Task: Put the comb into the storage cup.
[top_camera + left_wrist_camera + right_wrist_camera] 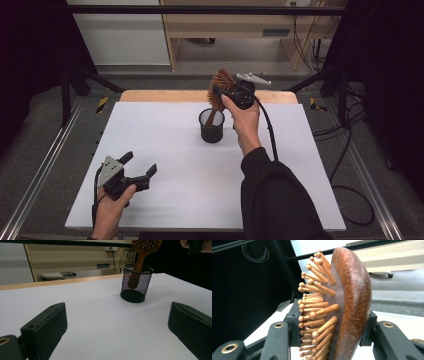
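A wooden hairbrush (220, 84) stands with its handle down inside a black mesh cup (212, 128) at the back middle of the white table (190, 200). My right gripper (221, 93) is shut on the brush head from the side. In the right gripper view its jaws press the bristles and the back of the hairbrush (353, 297). My left gripper (141, 163) rests at the front left, open, with nothing between its jaws. In the left gripper view the mesh cup (136, 285) and the brush handle (137, 270) show ahead to the right.
A wooden strip (165, 96) borders the table's far edge. Metal rails (40, 170) run along both sides, and cables (350, 190) lie on the floor to the right. Cabinets (225, 25) stand beyond the table.
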`<state>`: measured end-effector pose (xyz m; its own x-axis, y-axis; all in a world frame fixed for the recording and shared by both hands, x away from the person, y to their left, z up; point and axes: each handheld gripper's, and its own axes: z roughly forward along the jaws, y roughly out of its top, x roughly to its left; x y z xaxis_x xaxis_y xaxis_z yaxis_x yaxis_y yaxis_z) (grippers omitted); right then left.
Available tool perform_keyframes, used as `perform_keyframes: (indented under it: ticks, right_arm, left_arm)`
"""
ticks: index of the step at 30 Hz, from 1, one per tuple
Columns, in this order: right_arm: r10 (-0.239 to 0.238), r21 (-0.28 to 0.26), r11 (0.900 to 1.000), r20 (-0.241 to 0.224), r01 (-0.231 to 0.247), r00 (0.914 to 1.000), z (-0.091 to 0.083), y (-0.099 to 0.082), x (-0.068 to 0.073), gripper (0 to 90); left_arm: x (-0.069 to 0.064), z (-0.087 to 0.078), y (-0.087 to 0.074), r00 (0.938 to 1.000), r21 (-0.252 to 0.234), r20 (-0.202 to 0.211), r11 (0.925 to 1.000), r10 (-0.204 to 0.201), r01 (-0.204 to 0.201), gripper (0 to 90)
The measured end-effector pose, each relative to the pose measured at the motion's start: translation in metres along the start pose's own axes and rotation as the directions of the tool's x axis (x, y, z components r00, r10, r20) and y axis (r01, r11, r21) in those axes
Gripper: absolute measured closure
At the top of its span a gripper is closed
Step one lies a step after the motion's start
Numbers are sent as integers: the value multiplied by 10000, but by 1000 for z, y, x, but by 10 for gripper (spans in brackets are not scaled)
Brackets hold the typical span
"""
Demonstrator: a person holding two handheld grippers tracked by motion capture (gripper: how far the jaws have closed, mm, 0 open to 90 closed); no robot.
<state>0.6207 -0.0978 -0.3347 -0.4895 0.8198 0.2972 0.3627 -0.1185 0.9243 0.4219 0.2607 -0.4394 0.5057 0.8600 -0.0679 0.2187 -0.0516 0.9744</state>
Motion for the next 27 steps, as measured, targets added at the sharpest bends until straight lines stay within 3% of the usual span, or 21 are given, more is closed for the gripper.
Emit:
perform_keyframes:
  ticks: [27]
  right_arm:
    - [316, 24, 9995, -84, -315, 9995, 3, -13, -5, 502]
  left_arm:
    - [0, 0, 0, 10000, 14, 20, 10000, 11, -11, 21]
